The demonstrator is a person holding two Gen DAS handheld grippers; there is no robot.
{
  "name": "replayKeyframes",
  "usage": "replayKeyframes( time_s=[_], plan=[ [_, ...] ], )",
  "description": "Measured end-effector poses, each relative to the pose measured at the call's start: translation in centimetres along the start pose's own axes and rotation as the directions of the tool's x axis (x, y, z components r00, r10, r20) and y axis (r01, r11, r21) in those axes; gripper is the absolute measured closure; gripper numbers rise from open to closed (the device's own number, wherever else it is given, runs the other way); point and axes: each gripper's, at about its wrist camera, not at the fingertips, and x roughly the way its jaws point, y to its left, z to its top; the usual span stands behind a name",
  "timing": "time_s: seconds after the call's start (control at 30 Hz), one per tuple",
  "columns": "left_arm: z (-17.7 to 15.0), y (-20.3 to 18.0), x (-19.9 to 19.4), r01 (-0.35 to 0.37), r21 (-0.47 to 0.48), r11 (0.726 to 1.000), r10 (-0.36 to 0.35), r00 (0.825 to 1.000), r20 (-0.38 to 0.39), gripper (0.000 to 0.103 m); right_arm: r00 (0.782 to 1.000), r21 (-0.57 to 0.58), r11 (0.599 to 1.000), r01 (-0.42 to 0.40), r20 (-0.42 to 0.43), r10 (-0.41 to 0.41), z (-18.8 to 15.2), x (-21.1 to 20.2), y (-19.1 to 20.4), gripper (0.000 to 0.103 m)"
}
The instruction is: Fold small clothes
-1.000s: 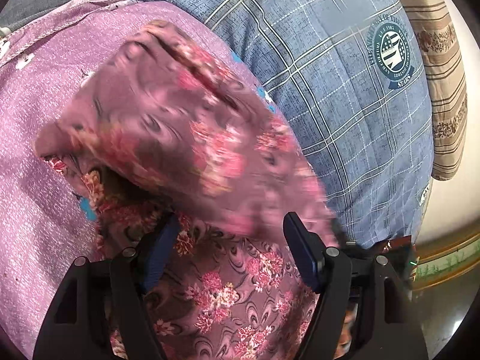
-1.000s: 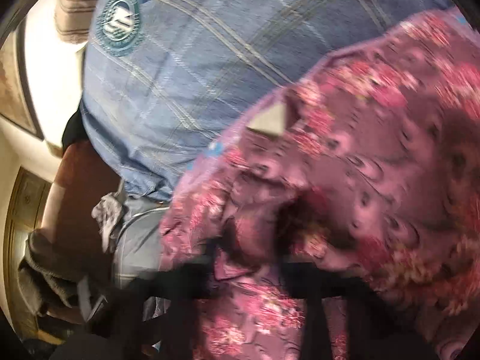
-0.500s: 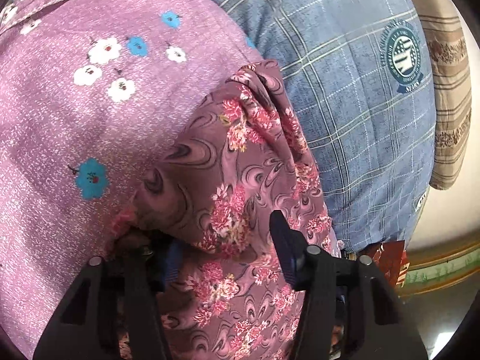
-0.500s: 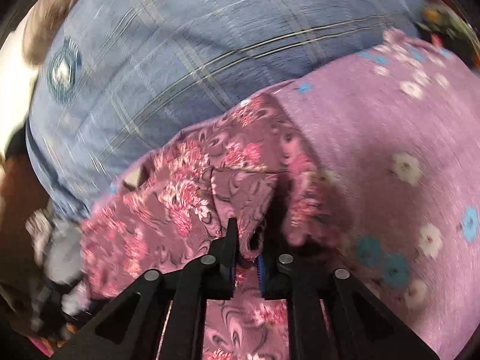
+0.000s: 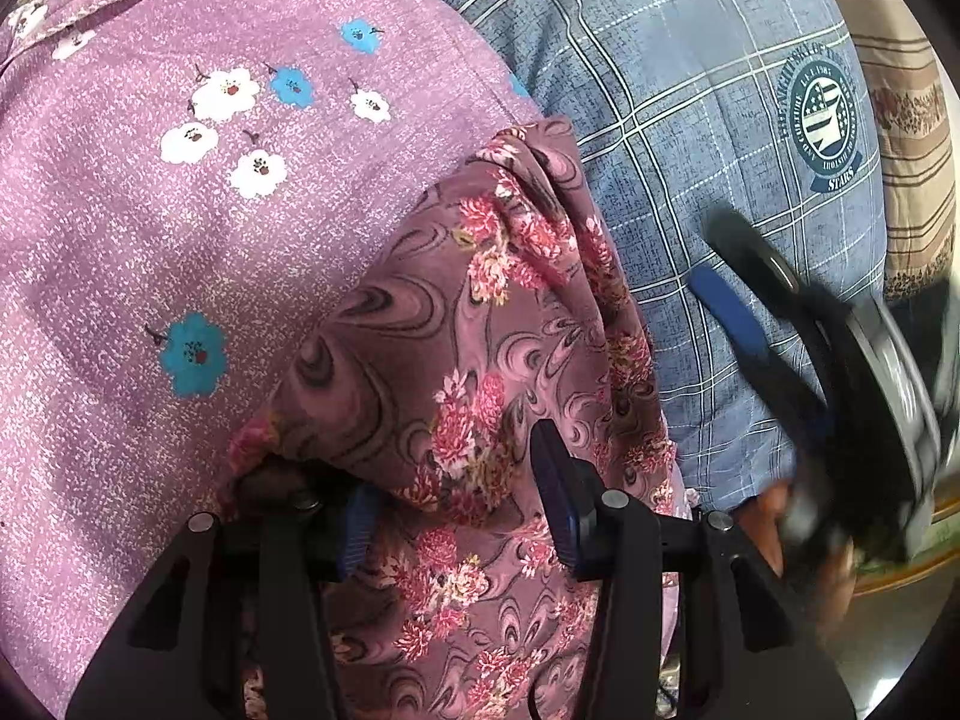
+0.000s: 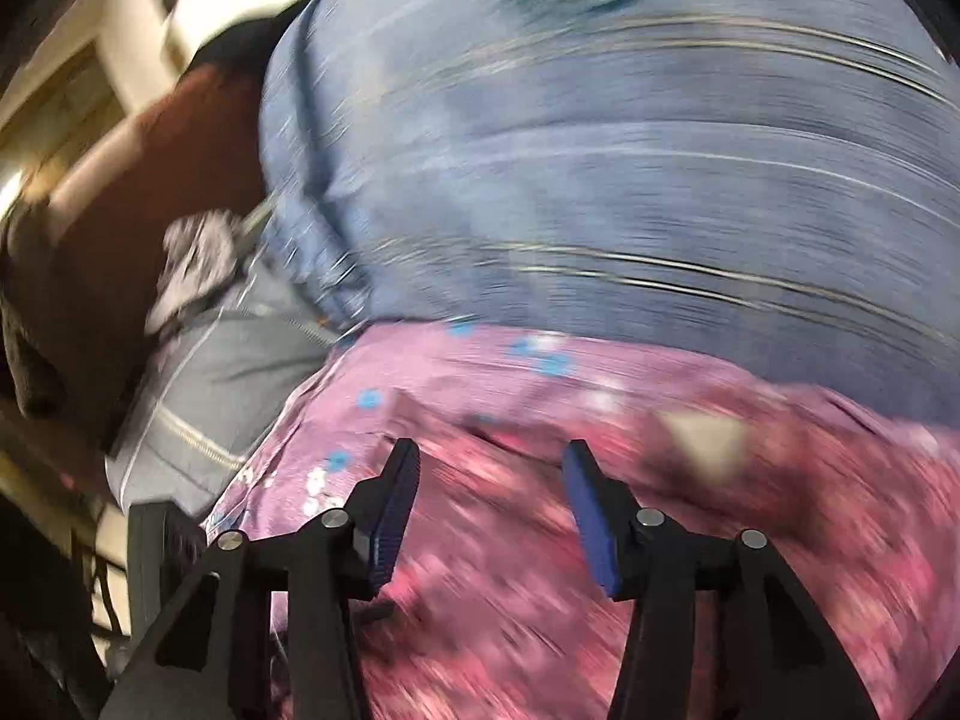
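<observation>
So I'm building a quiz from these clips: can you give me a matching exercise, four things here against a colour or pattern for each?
Things:
1. dark floral garment
2. light floral cloth
3. bedsheet
4. gripper pads

Descriptions:
A. blue-grey check with a round crest
B. solid blue
C. mauve with pink roses and swirls
D. speckled lilac with white and blue flowers

Pairs: 1-C, 2-D, 3-A, 4-B
</observation>
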Motion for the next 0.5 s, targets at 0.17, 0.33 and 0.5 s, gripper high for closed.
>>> replayKeyframes(
  time_s=[0.17, 0.33, 0.5],
  plan=[
    [0.1, 0.3, -0.1, 0.012, 0.006, 1.0, -0.012, 1.0, -0.01, 0.058, 0.973, -0.272, 0.957, 0.106, -0.171, -0.156, 0.8, 6.6, 3.5, 0.048],
    [0.0, -0.1, 0.2, -0.01, 0.033, 0.999, 0.01, 1.0, -0.006, 0.058, 0.969, -0.395, 0.91, 0.128, -0.148, -0.2, 1.0, 8.6, 4.7, 0.102],
    [0.1, -0.2, 0.3, -0.006, 0.028, 1.0, 0.007, 1.0, -0.009, 0.058, 0.975, -0.054, 0.975, 0.217, -0.043, -0.22, 4.8, 8.2, -0.7, 0.103]
  ],
)
